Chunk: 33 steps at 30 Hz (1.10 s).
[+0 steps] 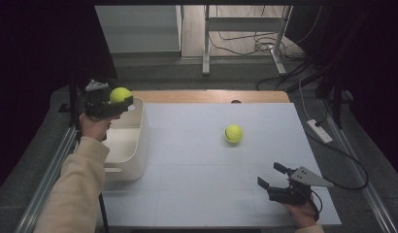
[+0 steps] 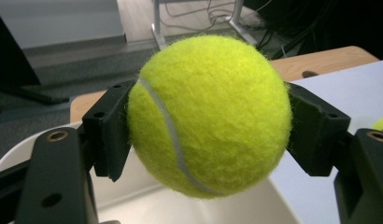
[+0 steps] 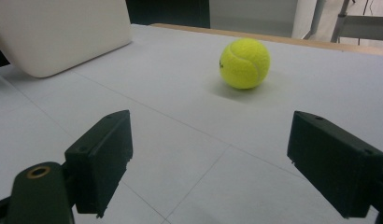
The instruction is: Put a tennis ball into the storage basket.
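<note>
The left gripper [image 1: 120, 103] squeezes a round, fuzzy yellow ball [image 2: 209, 114] over the smooth white bin [image 1: 139, 145]. The right gripper [image 3: 210, 163] gapes wide.

The high view is looking forward and down over the table [image 1: 197, 170]. The left gripper view is sitting right against its held tennis ball [image 2: 208, 116]. The right gripper view is skimming low, sharing the second tennis ball [image 3: 244, 63] ahead.

Your white-topped table [image 1: 211, 194] is carrying a white bin [image 1: 131, 145] and, well apart to its right, a tennis ball [image 1: 233, 133].
</note>
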{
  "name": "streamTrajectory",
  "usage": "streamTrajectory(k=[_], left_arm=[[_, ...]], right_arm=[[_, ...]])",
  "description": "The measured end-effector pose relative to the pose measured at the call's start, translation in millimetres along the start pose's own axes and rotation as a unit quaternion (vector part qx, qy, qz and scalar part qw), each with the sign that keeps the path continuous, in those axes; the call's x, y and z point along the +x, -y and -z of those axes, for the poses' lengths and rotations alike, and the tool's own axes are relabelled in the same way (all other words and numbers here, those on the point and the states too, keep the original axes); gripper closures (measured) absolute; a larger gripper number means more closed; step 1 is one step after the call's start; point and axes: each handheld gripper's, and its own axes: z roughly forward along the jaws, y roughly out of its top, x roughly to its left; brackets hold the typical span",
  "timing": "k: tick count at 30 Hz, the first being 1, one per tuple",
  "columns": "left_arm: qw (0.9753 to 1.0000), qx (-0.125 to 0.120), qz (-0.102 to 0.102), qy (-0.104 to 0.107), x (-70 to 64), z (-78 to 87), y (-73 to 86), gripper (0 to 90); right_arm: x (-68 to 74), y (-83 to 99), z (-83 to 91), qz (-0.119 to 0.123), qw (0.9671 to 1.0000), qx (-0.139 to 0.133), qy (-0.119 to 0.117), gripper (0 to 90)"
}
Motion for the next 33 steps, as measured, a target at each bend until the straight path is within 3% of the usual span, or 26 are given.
streamTrajectory(k=[8,16,20,24,31,33], left_arm=[[0.9992,0.025,0.028,-0.009,17.6,-4.8,7.8,26.3],[0.9988,0.040,0.025,-0.017,20.5,-7.7,11.5,26.2],[0.9970,0.070,0.025,-0.018,24.7,-13.5,15.2,26.1],[0.9962,0.082,0.012,-0.025,23.1,-15.2,17.9,26.1],[0.9958,0.082,0.005,-0.040,22.4,-15.4,17.8,25.6],[0.9958,0.074,0.003,-0.053,21.4,-15.5,17.4,22.6]], right_arm=[[-0.5,0.1,-0.1,0.000,1.0000,0.000,0.000,14.3],[-0.6,-0.2,-0.6,0.002,1.0000,0.000,-0.001,14.3],[-0.1,-0.5,-0.2,0.002,1.0000,-0.001,-0.002,14.3],[0.5,-0.7,-0.1,0.003,1.0000,-0.001,-0.003,14.3],[0.0,-0.6,-0.2,0.003,1.0000,-0.001,-0.005,14.3],[-0.3,-0.7,-0.1,0.002,1.0000,-0.001,-0.005,14.3]])
